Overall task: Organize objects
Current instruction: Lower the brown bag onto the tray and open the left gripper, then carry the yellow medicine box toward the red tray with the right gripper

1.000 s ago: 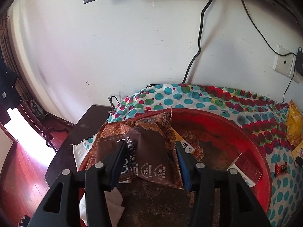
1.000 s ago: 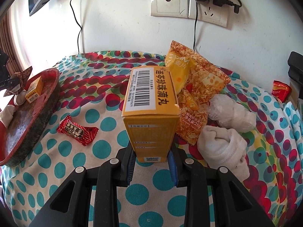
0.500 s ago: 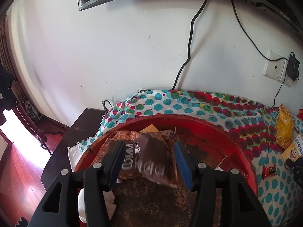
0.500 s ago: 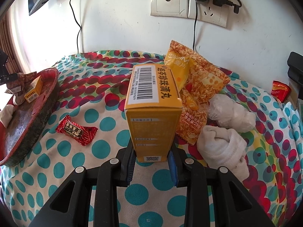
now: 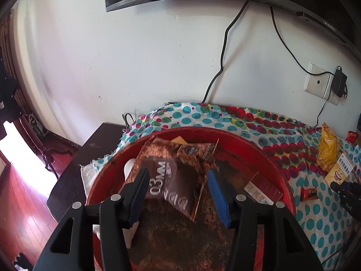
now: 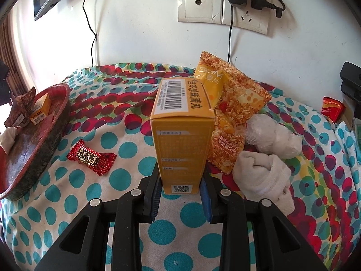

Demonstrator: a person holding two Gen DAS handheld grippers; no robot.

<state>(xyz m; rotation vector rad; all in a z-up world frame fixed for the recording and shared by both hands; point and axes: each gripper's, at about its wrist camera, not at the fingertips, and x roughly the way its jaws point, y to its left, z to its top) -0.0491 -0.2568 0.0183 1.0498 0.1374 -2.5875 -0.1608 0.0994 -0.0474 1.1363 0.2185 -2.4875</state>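
Yellow box (image 6: 182,133): clamped by its lower end between the 2 fingers of our right gripper (image 6: 181,195), pads pressing both narrow sides, barcode face up. It stands up and away from the camera over the dotted cloth (image 6: 126,176); we cannot tell whether its far end touches anything. Gripping low leaves most of the carton free, which we judge handy for setting it down flat in a crowded spot.

Just beside it on the right: 2 orange snack packets (image 6: 234,117), overlapping and leaning toward the wall. In front of them a wrapped white bundle (image 6: 273,135) and a rolled white towel (image 6: 264,176). On the left, apart from the box, 1 red candy (image 6: 91,158) lies flat on the cloth.

Further left, the red tray (image 6: 42,137), rim up, already holding a small yellow carton (image 6: 40,108); we take it as the collecting place.

Left gripper (image 5: 178,194): fingers apart, hanging above the tray (image 5: 270,164). The brown pouch (image 5: 171,180) lies in the tray below the gap, tilted against other wrappers; the pads do not press it, so we read it as released. A flat red-and-white packet (image 5: 264,187) lies near the tray's right side.

Judgement: tray part-filled, several items left on the cloth. Risk: the pouch pile takes up the tray's left half, so the box needs the bare floor to the right.
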